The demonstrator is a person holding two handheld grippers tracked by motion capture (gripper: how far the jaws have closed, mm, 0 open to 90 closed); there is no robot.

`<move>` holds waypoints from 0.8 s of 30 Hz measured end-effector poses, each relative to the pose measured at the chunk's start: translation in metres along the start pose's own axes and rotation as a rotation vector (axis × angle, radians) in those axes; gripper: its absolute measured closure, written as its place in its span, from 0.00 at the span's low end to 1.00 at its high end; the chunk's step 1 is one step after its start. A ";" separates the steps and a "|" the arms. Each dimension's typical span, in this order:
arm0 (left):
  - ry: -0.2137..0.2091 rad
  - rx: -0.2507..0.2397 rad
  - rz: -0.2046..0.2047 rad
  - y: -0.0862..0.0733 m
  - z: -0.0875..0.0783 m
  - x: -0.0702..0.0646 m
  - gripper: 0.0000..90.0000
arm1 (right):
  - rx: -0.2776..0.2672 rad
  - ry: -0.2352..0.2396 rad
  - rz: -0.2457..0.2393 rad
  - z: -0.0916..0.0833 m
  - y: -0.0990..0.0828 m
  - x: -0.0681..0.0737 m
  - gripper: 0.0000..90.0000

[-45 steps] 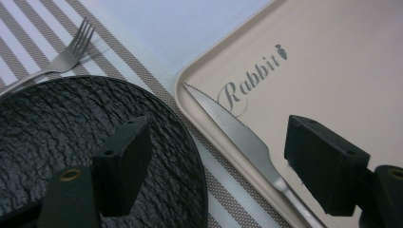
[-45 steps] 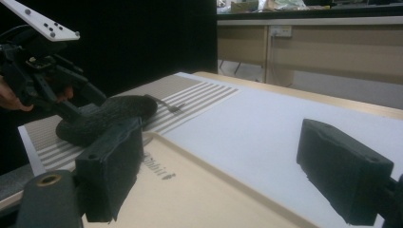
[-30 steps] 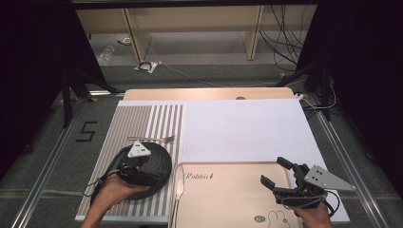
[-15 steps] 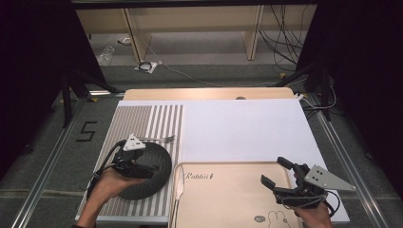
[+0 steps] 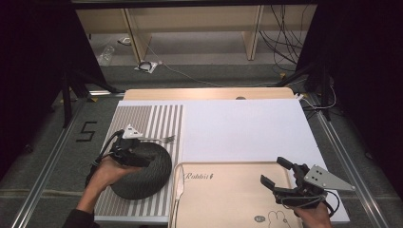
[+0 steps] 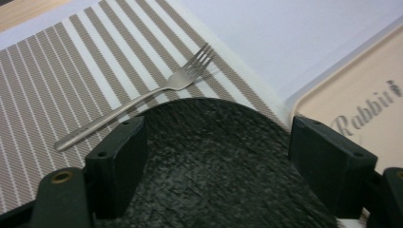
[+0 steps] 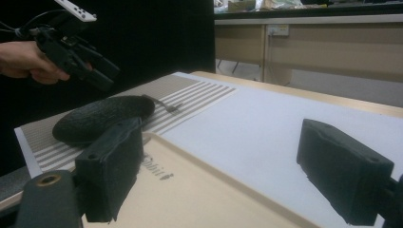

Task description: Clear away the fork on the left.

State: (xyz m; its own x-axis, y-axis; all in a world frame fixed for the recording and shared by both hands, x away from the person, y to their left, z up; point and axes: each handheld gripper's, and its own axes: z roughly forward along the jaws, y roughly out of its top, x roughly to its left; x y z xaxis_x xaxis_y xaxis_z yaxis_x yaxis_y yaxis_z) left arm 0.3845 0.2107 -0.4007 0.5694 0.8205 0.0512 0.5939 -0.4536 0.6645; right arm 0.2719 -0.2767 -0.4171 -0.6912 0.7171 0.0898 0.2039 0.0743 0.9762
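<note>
Black plate (image 5: pixel 142 171) partly hidden under left gripper (image 5: pixel 135 154) | fingers apart | right gripper (image 5: pixel 280 178) fingers apart

High view: fixed overhead, facing forward and down across the whole counter (image 5: pixel 247 128), far off. Left gripper view: close, looking down between its jaws at the dark plate (image 6: pixel 214 161) and fork (image 6: pixel 142 97). Right gripper view: low, near counter level, facing across. All three share plate, fork and striped mat (image 5: pixel 157 118).

Black left gripper (image 5: pixel 142 159) with white three-cornered plate, black right gripper (image 5: pixel 276 173) with grey plate, trailing black cables, dark sleeve
</note>
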 end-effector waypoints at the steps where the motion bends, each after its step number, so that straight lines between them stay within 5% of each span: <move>1: 0.004 0.001 0.000 0.001 0.001 0.003 0.23 | -0.001 0.002 -0.001 0.000 0.000 0.000 0.18; 24: 0.069 0.146 0.053 0.033 0.054 0.055 0.25 | -0.002 0.004 0.002 -0.001 0.000 0.000 0.19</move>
State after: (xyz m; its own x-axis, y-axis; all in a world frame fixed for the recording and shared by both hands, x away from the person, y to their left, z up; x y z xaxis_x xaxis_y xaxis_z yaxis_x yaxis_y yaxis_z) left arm 0.4665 0.2221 -0.4158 0.5645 0.8139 0.1379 0.6430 -0.5383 0.5448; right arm 0.2711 -0.2776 -0.4167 -0.6935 0.7145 0.0929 0.2044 0.0714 0.9763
